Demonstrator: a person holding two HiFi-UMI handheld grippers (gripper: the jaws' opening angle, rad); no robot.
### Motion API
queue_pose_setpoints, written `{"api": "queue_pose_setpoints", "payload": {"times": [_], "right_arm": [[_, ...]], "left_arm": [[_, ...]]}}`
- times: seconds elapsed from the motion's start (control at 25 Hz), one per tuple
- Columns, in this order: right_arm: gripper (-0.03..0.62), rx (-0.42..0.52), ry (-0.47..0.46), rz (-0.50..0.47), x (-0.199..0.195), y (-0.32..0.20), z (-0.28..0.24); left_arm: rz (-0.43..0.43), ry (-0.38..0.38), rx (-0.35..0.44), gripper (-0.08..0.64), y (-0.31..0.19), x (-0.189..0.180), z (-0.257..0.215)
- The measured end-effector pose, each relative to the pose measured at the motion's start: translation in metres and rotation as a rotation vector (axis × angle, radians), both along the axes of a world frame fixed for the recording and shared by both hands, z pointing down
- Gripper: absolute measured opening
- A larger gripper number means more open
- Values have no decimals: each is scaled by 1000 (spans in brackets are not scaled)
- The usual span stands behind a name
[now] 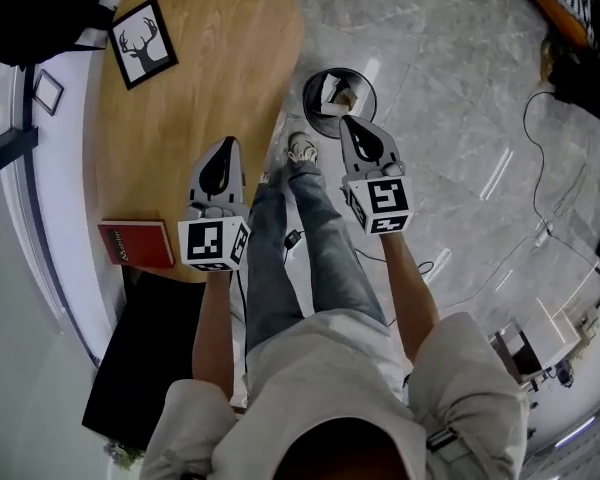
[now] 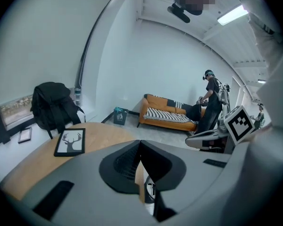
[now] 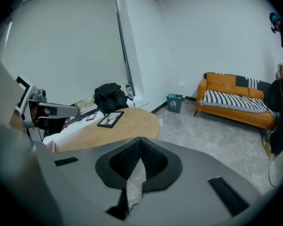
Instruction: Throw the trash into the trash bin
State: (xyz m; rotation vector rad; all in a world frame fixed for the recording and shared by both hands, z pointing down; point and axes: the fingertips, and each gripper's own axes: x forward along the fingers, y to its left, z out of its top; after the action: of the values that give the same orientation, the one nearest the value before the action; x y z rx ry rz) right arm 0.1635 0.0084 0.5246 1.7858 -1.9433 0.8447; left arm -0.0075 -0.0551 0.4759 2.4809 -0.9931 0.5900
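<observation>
Open floor (image 1: 450,118) lies right of the trash bin (image 1: 338,96) — only a thin cable (image 1: 531,168) crosses it; the round table (image 1: 220,78) stands close on its left side.

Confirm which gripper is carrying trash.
The right gripper: a pale crumpled scrap is pinched between its jaws. The left gripper is shut on nothing.

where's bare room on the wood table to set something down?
Free: the broad centre and right side of the round wooden table, between the black-framed deer picture and the red book. The strip of wood beyond the picture is also bare. Crowded: the left rim, where the picture and book sit, with the black backpack at the far end.
</observation>
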Motion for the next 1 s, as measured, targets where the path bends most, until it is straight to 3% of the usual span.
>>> {"api": "queue_pose_setpoints", "payload": {"times": [0.48, 0.6, 0.76, 1.0], "right_arm": [[29, 104, -27, -231, -110, -58, -74], [29, 162, -33, -251, -122, -78, -110], [29, 289, -17, -277, -131, -121, -181], [29, 339, -34, -259, -126, -108, -271]], "left_arm": [[-295, -54, 39, 18, 1, -149, -62], [-356, -33, 53, 17, -2, -165, -90], [-397, 16, 141, 18, -34, -174, -150], [-415, 19, 209, 18, -31, -181, -242]]}}
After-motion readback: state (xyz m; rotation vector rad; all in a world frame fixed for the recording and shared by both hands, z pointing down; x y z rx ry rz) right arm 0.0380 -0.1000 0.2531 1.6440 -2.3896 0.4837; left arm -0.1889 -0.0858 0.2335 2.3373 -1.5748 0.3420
